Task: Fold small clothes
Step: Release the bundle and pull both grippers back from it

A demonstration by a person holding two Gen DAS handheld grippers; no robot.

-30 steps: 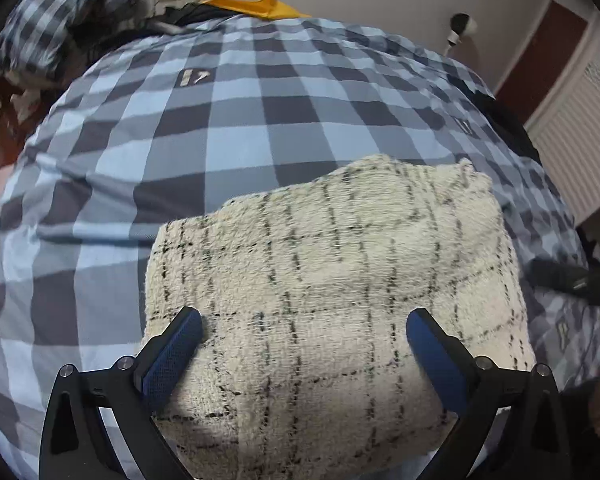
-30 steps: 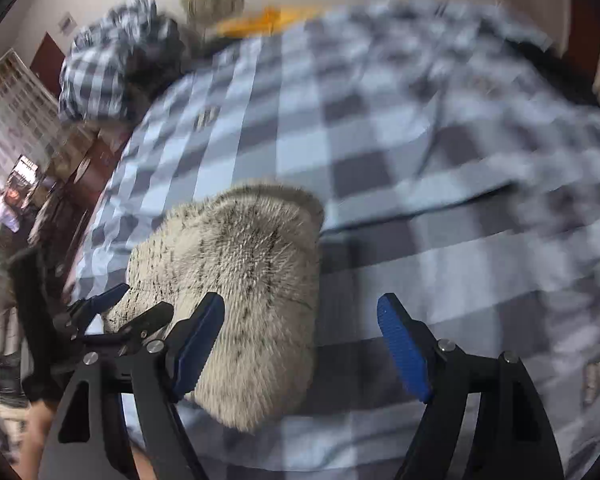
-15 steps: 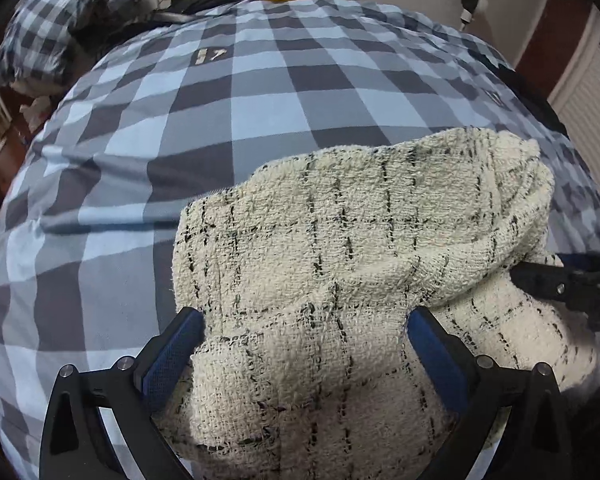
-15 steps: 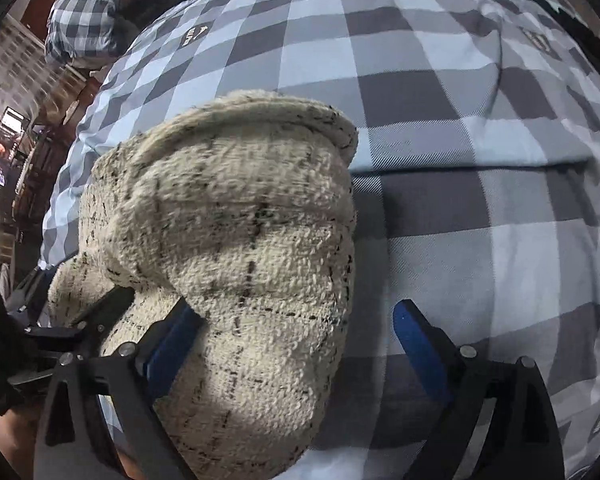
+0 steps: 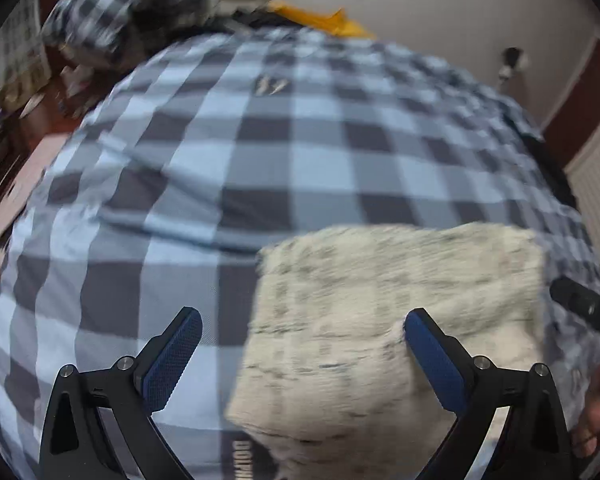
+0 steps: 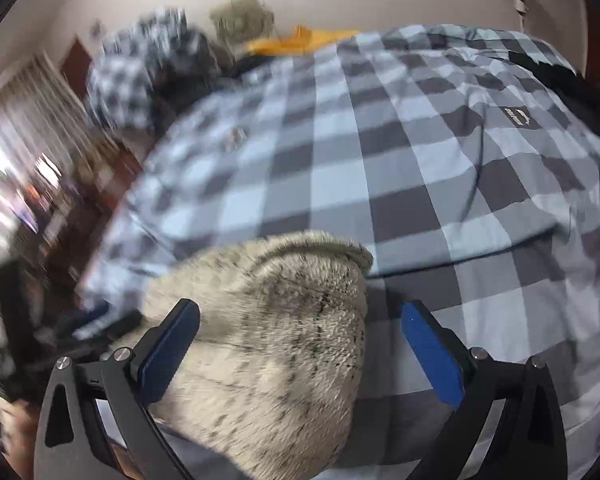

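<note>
One nubby cream cloth (image 5: pixel 396 320), folded, lower right on one checked bedspread (image 5: pixel 260 152); left gripper (image 5: pixel 300 356) and right gripper (image 6: pixel 300 344) both splayed, released

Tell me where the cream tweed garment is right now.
The cream tweed garment lies folded on the checked bedspread, low and right of centre in the left wrist view, reaching between the open fingers of the left gripper.

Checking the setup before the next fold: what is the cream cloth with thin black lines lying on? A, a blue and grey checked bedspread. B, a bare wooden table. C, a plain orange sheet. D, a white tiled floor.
A: the cream cloth lies on the blue and grey checked bedspread, which shows around it in both wrist views.
</note>
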